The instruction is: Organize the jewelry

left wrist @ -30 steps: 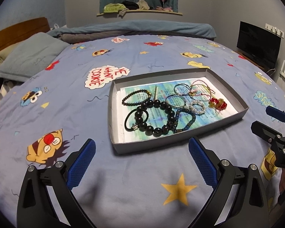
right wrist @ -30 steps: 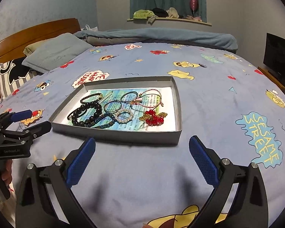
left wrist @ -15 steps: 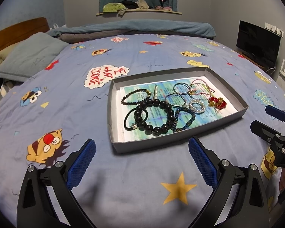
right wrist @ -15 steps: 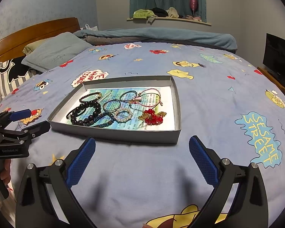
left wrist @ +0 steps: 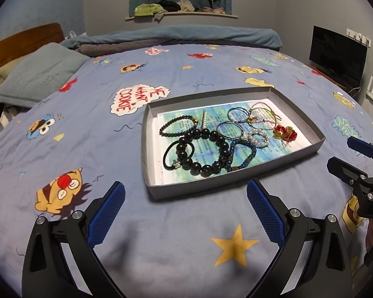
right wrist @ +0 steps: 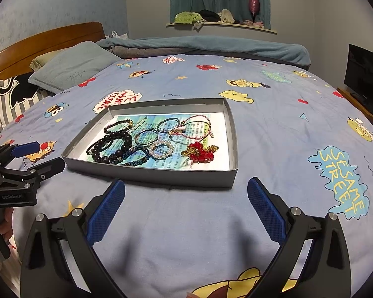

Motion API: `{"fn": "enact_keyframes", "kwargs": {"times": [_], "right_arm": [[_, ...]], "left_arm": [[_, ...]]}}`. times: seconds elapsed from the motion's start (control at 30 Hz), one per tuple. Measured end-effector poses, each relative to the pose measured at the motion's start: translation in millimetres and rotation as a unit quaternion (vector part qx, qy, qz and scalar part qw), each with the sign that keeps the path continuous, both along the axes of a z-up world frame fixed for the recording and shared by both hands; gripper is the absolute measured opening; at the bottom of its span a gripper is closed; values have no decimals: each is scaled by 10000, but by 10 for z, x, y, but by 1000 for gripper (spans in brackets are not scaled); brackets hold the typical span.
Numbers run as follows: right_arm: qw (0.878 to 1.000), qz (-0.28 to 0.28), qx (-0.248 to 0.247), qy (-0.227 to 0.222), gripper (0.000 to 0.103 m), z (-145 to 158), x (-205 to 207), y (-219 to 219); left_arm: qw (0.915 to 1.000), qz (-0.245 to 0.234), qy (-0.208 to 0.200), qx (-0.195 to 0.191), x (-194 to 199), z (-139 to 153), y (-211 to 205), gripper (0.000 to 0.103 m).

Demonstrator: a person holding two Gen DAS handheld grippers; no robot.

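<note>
Since a second ago very little is changing: the grey tray [left wrist: 146, 149] is sitting slightly nearer and lower in both wrist views, so both grippers are drifting a touch backward or upward, and the jewelry inside is lying as before.

The left gripper [left wrist: 185, 209] is hovering over the blue cartoon-print bedsheet [left wrist: 87, 134], just near of the tray's near wall, its blue-padded fingers [left wrist: 107, 213] spreading wide and pinching nothing. The right gripper [right wrist: 186, 204] is doing the same on the tray's other side, fingers [right wrist: 266, 208] splayed apart and empty.

The tray is resting flat on the sheet in the middle of the bed. Inside, on a printed paper liner, a large black bead bracelet [left wrist: 204, 151] is lying toward the left, overlapping a black hair tie [left wrist: 170, 155]. A dark blue beaded bracelet [left wrist: 241, 156] is touching its right side. A red bead cluster [left wrist: 284, 132] is sitting toward the right end, and thin cord bracelets [left wrist: 261, 116] are tangling at the far right.
</note>
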State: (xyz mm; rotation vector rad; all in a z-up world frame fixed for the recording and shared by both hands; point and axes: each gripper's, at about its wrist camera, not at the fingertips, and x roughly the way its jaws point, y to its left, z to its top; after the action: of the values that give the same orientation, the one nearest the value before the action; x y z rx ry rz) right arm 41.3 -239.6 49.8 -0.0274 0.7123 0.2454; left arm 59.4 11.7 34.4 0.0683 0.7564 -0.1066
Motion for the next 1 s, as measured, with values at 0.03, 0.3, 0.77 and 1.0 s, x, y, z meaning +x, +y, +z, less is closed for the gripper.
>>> {"fn": "enact_keyframes", "kwargs": {"times": [0.03, 0.3, 0.77, 1.0], "right_arm": [[10000, -2, 1, -1, 97, 0, 1, 0], [10000, -7, -6, 4, 97, -6, 4, -3], [10000, -2, -36, 22, 97, -8, 17, 3], [10000, -2, -42, 26, 97, -12, 8, 8]], "left_arm": [[10000, 7, 3, -2, -1, 1, 1, 97], [10000, 3, 3, 37, -2, -16, 2, 98], [10000, 5, -1, 54, 4, -16, -9, 98], [9999, -38, -59, 80, 8, -11, -7, 98]]}}
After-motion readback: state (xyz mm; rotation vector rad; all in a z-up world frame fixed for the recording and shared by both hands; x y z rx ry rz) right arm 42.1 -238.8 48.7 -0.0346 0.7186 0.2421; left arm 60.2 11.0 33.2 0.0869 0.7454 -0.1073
